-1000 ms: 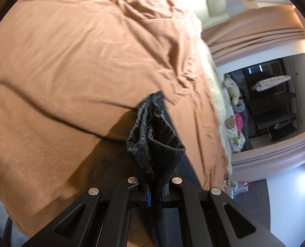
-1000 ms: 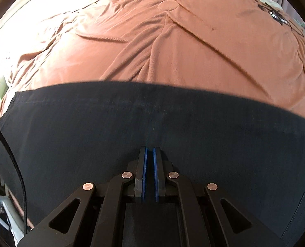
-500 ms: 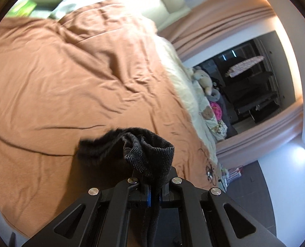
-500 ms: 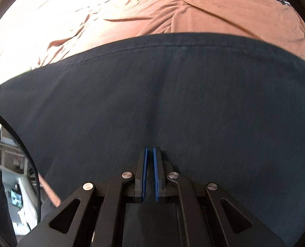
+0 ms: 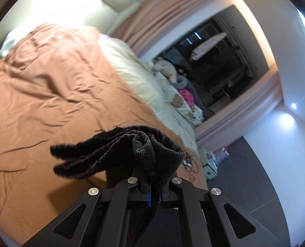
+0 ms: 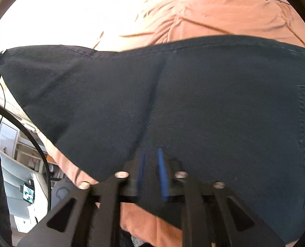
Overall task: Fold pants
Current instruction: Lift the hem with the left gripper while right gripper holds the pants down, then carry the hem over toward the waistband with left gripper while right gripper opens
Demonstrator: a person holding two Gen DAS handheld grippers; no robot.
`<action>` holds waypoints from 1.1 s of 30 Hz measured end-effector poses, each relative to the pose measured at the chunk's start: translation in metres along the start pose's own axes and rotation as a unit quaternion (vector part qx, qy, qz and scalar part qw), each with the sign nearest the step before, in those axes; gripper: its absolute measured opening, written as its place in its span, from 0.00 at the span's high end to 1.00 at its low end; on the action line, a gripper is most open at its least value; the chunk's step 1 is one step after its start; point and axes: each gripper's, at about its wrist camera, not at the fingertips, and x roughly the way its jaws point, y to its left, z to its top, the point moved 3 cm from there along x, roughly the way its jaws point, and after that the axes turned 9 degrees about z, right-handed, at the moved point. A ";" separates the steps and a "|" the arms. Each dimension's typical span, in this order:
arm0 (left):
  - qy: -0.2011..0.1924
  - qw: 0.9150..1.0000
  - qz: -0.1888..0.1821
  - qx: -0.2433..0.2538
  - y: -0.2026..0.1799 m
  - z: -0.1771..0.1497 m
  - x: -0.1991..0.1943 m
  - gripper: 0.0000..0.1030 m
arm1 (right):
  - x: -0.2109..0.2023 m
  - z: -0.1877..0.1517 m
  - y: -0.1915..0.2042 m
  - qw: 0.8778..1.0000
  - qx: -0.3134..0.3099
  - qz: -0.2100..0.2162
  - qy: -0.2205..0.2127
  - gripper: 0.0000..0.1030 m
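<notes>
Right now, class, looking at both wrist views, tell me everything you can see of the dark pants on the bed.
The dark charcoal woven pants lie spread wide over the rust-orange bedspread, with a stitched hem along the far edge and a crease running down the middle. One ribbed, bunched end is lifted off the bed, pinched in the shut left gripper. The right gripper, whose jaws have just been opening, stands over the flat cloth with nothing visibly pinched.

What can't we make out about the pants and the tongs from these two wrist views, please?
- Left wrist view: the pants below the left tongs are hidden by the tongs' own body.
- Right wrist view: the right tongs are motion-blurred; whether their pads touch the cloth is unclear.
- Right wrist view: the pants' right end is cut off by the edge.
</notes>
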 end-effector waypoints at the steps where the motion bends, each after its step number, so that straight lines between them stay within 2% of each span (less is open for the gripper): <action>1: 0.001 1.000 -0.006 0.009 -0.015 -0.001 0.001 0.96 | -0.008 -0.001 -0.002 1.000 -0.002 0.000 -0.009 0.54; 2: 0.002 1.000 -0.010 0.014 -0.025 -0.001 0.001 0.96 | -0.017 -0.001 -0.003 1.000 -0.004 -0.001 -0.020 0.50; 10: 0.005 0.997 -0.037 0.065 -0.111 -0.010 0.004 0.96 | -0.082 -0.010 -0.026 0.997 0.005 0.012 -0.073 0.50; 18: 0.010 0.993 -0.056 0.103 -0.182 -0.021 0.010 0.96 | -0.148 -0.022 -0.055 0.991 0.034 0.039 -0.125 0.50; 24: 0.022 0.990 -0.063 0.124 -0.223 -0.037 0.021 0.96 | -0.196 -0.044 -0.058 0.984 0.037 0.048 -0.170 0.50; 29: 0.037 0.988 -0.067 0.134 -0.251 -0.052 0.033 0.96 | -0.222 -0.059 -0.082 0.979 0.048 0.051 -0.194 0.36; 33: 0.047 0.986 -0.069 0.142 -0.275 -0.065 0.043 0.96 | -0.233 -0.077 -0.092 0.975 0.058 0.048 -0.207 0.36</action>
